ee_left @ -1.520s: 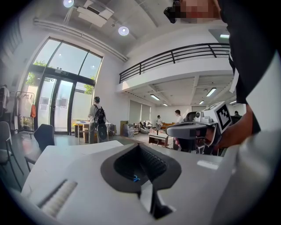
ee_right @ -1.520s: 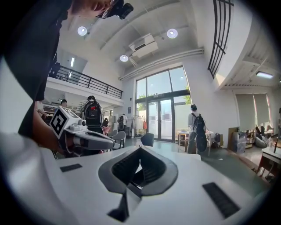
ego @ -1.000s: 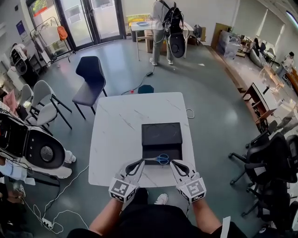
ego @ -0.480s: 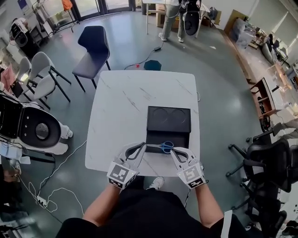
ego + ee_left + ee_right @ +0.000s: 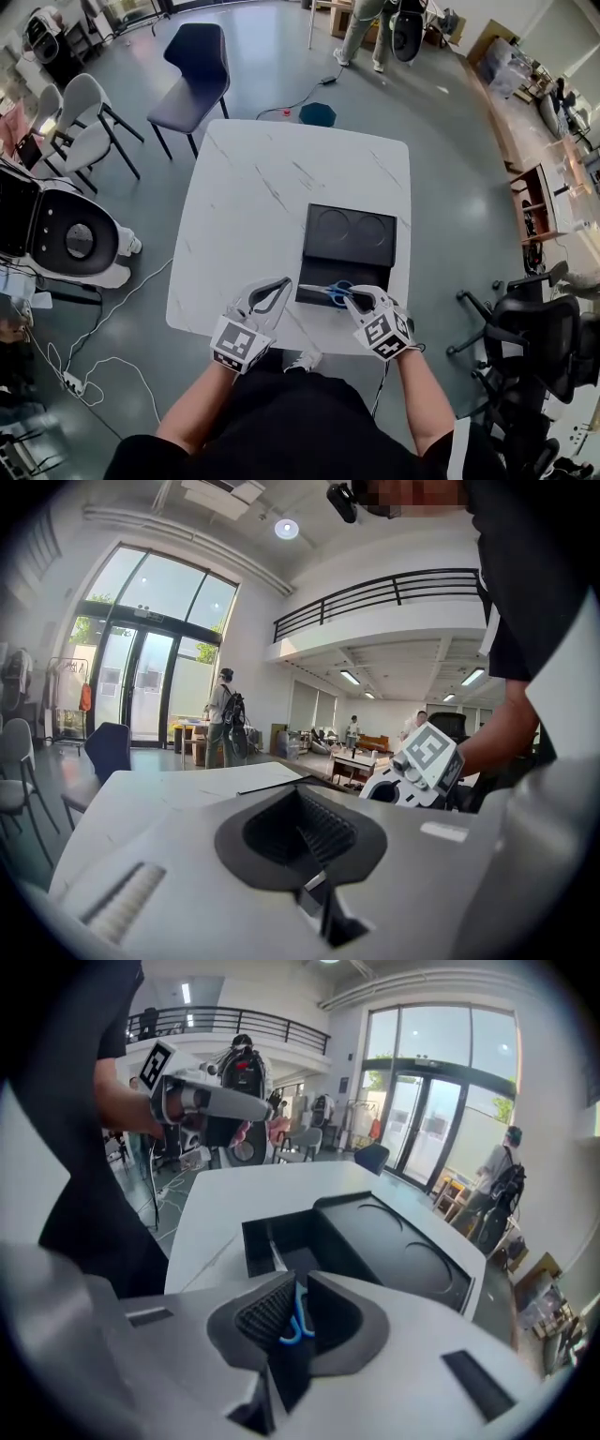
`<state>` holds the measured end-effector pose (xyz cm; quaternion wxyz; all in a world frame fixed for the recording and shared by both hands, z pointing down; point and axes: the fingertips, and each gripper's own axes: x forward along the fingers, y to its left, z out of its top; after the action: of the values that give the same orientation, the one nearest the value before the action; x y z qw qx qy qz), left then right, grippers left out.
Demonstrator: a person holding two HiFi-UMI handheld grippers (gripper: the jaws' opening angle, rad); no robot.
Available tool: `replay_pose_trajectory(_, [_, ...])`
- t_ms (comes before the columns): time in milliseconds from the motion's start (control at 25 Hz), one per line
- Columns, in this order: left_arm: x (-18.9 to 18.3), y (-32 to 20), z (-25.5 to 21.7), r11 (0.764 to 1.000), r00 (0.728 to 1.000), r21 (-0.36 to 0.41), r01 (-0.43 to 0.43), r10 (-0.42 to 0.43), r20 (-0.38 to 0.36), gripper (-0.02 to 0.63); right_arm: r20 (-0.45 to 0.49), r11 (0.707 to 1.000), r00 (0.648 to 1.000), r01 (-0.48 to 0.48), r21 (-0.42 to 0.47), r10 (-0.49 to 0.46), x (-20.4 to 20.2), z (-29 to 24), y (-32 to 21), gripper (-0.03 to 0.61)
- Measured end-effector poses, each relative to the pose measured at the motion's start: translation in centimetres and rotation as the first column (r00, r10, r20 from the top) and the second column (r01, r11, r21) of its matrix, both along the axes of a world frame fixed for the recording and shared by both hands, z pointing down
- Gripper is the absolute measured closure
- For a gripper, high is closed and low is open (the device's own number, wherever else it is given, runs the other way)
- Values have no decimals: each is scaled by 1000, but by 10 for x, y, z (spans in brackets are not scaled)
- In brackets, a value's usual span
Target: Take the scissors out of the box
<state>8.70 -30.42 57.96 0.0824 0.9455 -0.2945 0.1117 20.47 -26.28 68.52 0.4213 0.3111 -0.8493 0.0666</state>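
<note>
The black box (image 5: 352, 232) lies on the white marble table (image 5: 253, 206), its lid marked with two round recesses and its near end open (image 5: 281, 1241). The scissors (image 5: 328, 291) with blue handles (image 5: 298, 1321) hang over that open end. My right gripper (image 5: 352, 296) is shut on the blue handles, seen between its pads (image 5: 267, 1314). My left gripper (image 5: 285, 281) is shut with nothing in it, its tip close to the blade end at the box's near left corner; whether they touch is unclear. Each gripper shows in the other's view: right gripper (image 5: 412, 771), left gripper (image 5: 202, 1101).
A dark blue chair (image 5: 202, 66) stands at the table's far side and white chairs (image 5: 80, 122) at the left. A white and black machine (image 5: 56, 234) and floor cables (image 5: 94, 366) are on the left, black office chairs (image 5: 534, 347) on the right. A person (image 5: 375, 23) stands far off.
My right gripper has dropped and tipped steeply downward with the scissors in its grip, staying over the box's near end. The left gripper has sunk a little beside it.
</note>
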Motion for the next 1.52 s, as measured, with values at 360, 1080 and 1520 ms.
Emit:
replay_pose_trajectory(360, [-15,-11,12,999,999,-24,43,-43,3,604,-138,977,972,171,-128,-189,-3,46,-5,485])
replay_pose_trajectory(1080, [-21,-8,29,998,999,-52,45,-45,-2,604,-214,884,891,314,-345,-400,-7,79,-4,440])
replay_pose_trajectory(1520, [-22,-7,29,998,999,-49,49,-50,-2,604,-262,841,844,333,-427,-467,1,93,9,446])
